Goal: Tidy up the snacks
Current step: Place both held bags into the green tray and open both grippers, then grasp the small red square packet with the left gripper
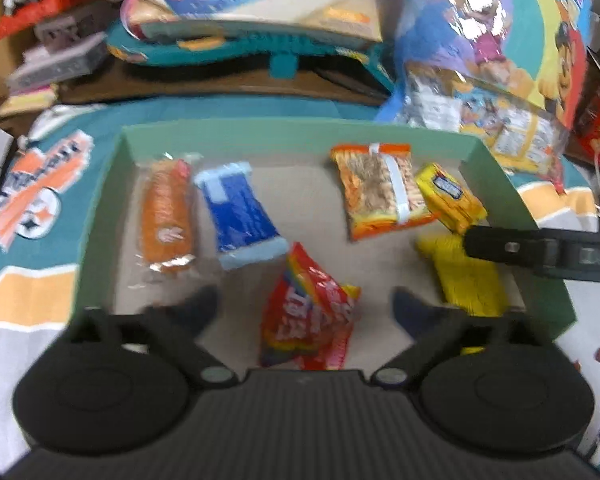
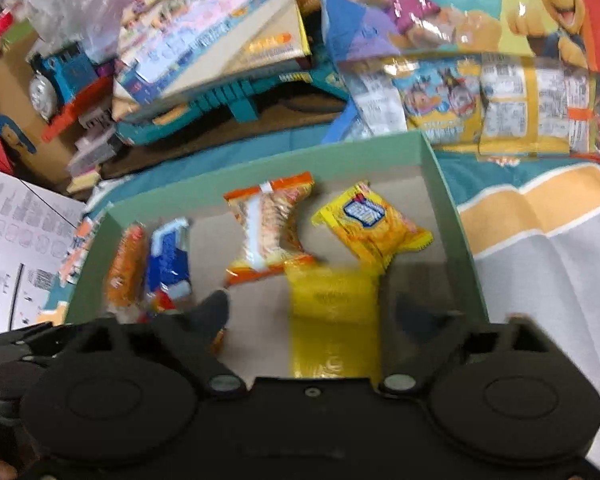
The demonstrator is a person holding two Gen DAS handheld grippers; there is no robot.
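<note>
Left wrist view shows the left gripper (image 1: 304, 308) with fingers apart over the green tray (image 1: 300, 130), straddling the red packet (image 1: 308, 312) at the tray's near edge, not gripping it. Right gripper (image 2: 312, 312) is likewise spread, its fingers flanking the plain yellow packet (image 2: 334, 320) at the tray's near right. Orange (image 1: 166, 220) and blue (image 1: 240, 220) packets lie at the tray's left; noodle pack (image 1: 380, 192) and yellow cracker pack (image 1: 448, 198) toward its far right. Both grippers crowd the tray's near edge, so I judge they could collide, or a slippery wrapper could skid aside.
</note>
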